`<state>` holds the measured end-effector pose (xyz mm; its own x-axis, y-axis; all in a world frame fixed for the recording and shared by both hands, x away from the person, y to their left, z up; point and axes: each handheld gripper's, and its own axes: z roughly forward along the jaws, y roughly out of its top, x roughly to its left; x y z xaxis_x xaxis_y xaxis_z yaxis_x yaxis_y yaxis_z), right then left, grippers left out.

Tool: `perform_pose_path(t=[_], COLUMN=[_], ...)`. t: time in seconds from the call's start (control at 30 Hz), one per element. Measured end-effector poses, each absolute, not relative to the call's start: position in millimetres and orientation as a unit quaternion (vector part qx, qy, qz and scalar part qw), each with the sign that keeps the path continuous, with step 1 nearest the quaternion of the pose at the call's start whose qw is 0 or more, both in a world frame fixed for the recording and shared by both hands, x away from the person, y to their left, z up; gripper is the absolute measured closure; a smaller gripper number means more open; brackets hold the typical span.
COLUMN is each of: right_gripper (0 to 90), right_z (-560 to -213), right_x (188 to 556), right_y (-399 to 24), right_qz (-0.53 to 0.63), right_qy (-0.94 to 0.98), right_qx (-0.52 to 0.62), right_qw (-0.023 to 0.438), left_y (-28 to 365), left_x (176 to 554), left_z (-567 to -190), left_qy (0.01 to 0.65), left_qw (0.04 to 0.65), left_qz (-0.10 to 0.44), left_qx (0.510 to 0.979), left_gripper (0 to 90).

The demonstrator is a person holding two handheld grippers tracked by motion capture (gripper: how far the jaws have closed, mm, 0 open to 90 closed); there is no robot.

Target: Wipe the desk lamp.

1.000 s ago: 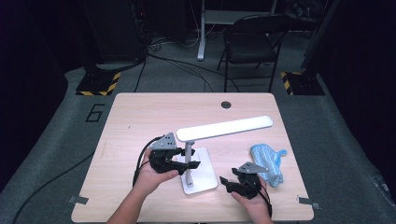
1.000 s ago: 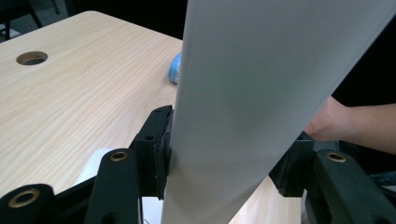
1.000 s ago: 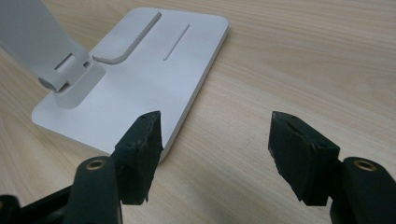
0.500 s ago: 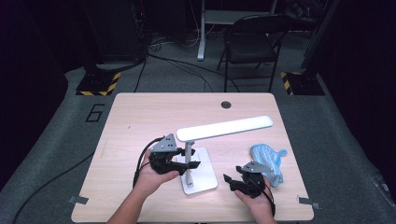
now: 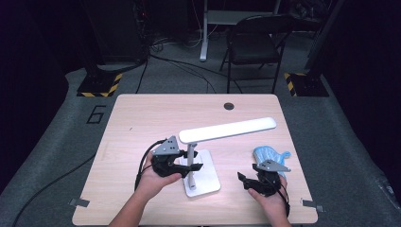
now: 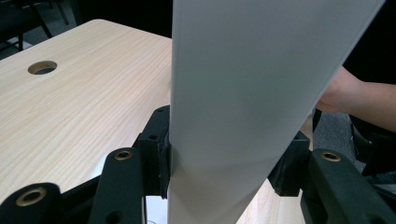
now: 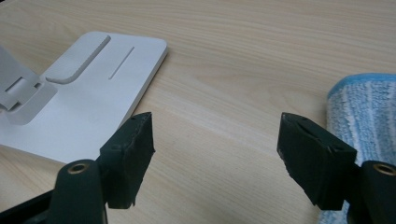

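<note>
Left gripper (image 5: 191,166) clamped on the upright post of the white desk lamp (image 5: 227,130); left gripper view has both pads pressed against the white surface (image 6: 243,93). Hand in same spot as a second ago.

Right gripper (image 5: 246,181) jaws have just been opening, now wide, nothing between them: right gripper view shows bare tabletop (image 7: 261,56) in the gap. Compared with a second ago it has drawn back slightly from the lamp base (image 5: 203,177), toward the blue cloth (image 5: 269,155) lying just beside it.

Lamp stands near the table's front edge, base flat, head reaching out to the right.

Judgement: lamp steadied; free gripper likely goes for the cloth, perhaps 1 wipe of the lamp.
</note>
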<state>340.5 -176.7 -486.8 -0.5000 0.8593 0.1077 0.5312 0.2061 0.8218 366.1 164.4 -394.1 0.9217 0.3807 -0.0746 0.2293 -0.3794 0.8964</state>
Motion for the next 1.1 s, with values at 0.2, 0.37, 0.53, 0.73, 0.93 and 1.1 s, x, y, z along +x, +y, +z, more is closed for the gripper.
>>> perform_pose_path(t=[0.2,0.37,0.53,0.73,0.93,1.1], right_gripper=[29.3,39.5,44.6,49.1,49.6,50.2], right_z=[-488.2,-490.4,-491.5,-488.4,-485.4,-482.4], right_x=[343.7,344.6,345.8,347.1,347.2,347.0], right_y=[-185.8,-193.7,-200.1,-217.7,-232.2,-235.7], right_qz=[0.425,0.43,0.434,0.416,0.412,0.409], right_qy=[0.749,0.749,0.746,0.736,0.719,0.713], right_qx=[0.475,0.468,0.468,0.498,0.516,0.521], right_qw=[0.179,0.186,0.191,0.196,0.214,0.23], left_y=[164.9,164.4,164.2,164.6,165.0,165.2], left_x=[366.3,366.1,365.9,365.5,365.6,365.7], left_z=[-394.3,-394.9,-395.5,-395.9,-396.1,-396.0], left_qy=[0.184,0.185,0.184,0.186,0.185,0.185], left_qw=[0.527,0.529,0.532,0.533,0.533,0.533], left_qz=[0.069,0.072,0.073,0.074,0.074,0.073], left_qx=[0.827,0.825,0.823,0.822,0.823,0.823], left_gripper=[50.2,50.3,50.3,50.3,50.3,50.2])
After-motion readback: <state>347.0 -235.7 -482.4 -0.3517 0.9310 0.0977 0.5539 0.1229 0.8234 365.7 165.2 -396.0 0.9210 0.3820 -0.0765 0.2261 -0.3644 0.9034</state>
